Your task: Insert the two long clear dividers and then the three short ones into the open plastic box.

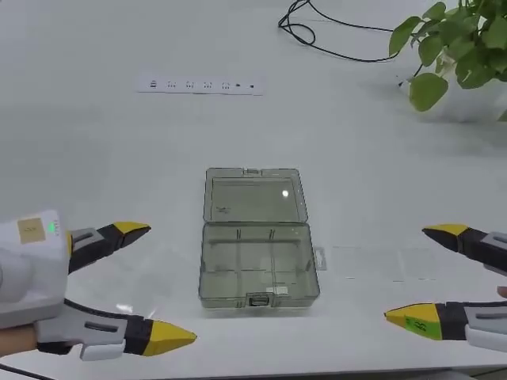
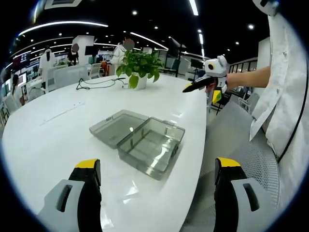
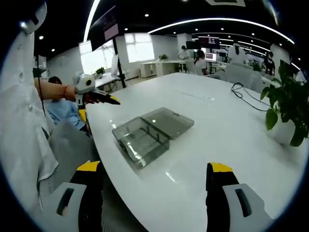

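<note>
The box (image 1: 257, 253) is smoky, see-through plastic with a glossy sheen. The white tabletop (image 1: 103, 158) is smooth and shiny. Right of the box, the dividers (image 1: 380, 261) are clear, glassy plastic, barely visible.

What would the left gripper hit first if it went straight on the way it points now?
Most likely the open smoky-clear plastic box, lying straight ahead of the left gripper, though depth is uncertain.

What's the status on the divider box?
Left tool and right tool open, empty, flanking box. Lid flat back. Faint clear pieces on table right of box. Nothing blocking.
</note>
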Demonstrator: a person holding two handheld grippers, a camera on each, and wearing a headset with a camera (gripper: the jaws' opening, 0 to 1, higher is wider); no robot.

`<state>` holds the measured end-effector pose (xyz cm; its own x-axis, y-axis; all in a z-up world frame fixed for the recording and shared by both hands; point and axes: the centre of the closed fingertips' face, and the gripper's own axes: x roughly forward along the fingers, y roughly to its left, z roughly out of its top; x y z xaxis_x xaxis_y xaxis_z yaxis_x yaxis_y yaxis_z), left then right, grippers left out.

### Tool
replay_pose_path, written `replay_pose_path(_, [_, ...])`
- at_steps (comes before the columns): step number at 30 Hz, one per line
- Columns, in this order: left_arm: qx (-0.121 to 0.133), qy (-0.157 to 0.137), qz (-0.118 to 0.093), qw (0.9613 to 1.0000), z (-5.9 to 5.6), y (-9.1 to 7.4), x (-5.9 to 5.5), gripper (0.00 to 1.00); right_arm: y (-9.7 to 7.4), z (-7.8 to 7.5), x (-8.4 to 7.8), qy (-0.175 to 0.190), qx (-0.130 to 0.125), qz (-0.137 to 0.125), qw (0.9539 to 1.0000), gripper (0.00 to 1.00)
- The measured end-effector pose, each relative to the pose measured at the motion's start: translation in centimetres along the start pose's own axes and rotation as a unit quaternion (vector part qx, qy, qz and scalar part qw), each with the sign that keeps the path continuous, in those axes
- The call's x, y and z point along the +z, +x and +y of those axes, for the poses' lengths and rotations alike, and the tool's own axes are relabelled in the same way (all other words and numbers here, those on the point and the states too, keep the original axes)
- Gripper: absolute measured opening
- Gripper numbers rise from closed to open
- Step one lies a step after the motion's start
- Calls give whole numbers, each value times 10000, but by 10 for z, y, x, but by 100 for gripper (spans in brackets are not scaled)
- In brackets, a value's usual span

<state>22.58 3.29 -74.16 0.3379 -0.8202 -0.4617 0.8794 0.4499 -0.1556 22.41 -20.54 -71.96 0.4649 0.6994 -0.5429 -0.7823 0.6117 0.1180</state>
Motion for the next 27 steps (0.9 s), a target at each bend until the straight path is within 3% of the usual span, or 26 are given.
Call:
replay_pose_path(19, [16, 15, 14, 10000, 1, 2, 1, 100, -3, -3, -1, 7, -55, -20, 10000, 89])
replay_pose_path(27, [210, -111, 66, 9997, 14, -4, -5, 97, -3, -2, -1, 9, -59, -23, 10000, 89])
